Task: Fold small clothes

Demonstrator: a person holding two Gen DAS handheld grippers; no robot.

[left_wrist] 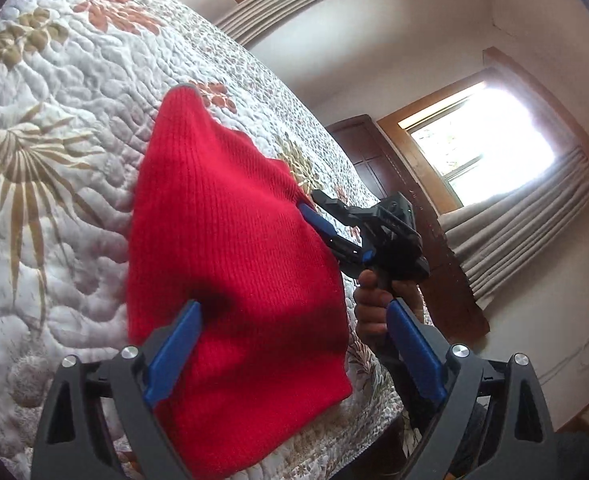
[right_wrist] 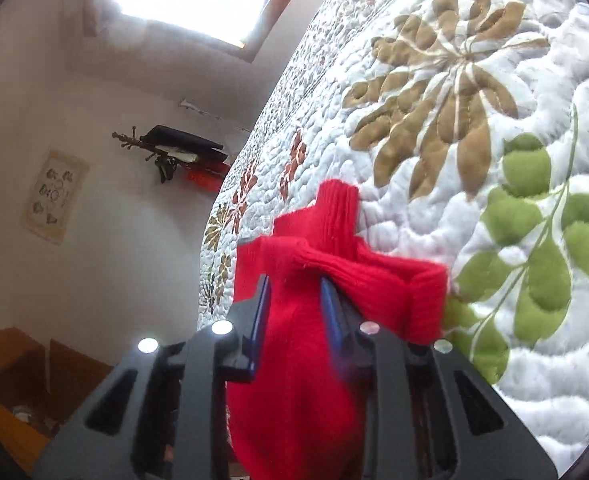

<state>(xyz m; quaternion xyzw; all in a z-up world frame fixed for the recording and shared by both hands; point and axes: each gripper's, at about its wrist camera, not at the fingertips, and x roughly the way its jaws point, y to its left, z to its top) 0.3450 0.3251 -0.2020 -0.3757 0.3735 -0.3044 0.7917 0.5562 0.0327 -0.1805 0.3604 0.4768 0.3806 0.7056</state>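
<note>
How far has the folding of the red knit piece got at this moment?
Done: the red knit garment lies on the quilted bedspread, already narrowed rather than spread flat. In hand: the right gripper is shut on bunched red fabric, which the left wrist view shows is at the garment's edge. The left gripper hangs open over it, holding nothing. Left: carry that edge across, release and flatten; no finished fold shows yet.

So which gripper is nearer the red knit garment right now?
Right. The right gripper is shut on the red knit garment, fabric bunched between its fingers; the left gripper is open with the garment between its fingers, unclamped.
</note>
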